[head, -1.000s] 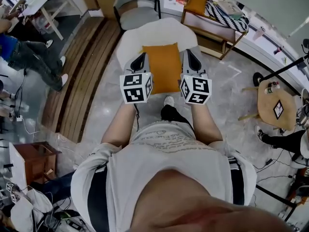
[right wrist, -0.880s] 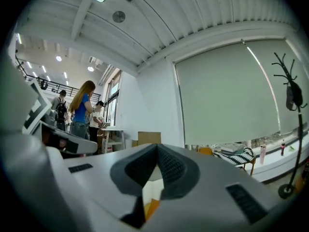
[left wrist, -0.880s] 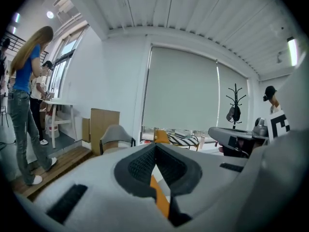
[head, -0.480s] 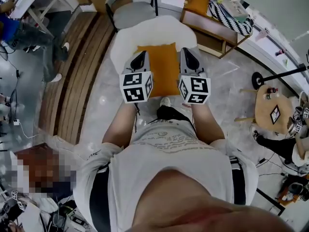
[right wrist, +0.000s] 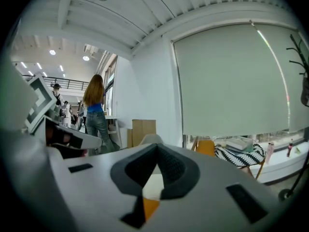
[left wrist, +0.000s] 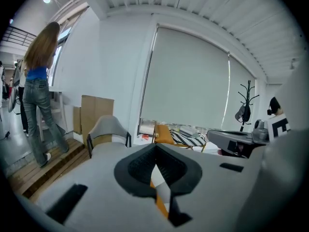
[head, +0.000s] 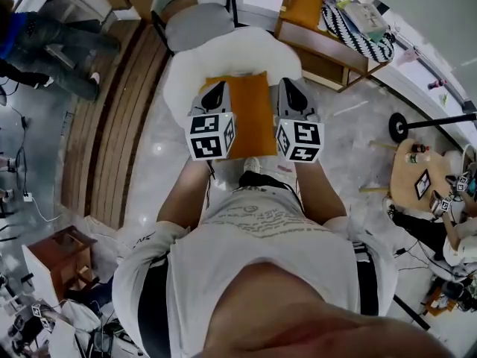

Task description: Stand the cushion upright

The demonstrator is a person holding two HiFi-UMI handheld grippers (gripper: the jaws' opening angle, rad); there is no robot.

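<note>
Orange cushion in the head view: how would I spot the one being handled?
Find the big white rounded seat in the upper middle. Over its near edge, the orange cushion is held between the left gripper and right gripper. The second orange cushion stands farther back on a wooden bench, with no gripper near it.

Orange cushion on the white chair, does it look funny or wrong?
A little. The orange cushion lies flat on the seat of the white chair instead of standing upright. Nothing looks spilled or broken.
</note>
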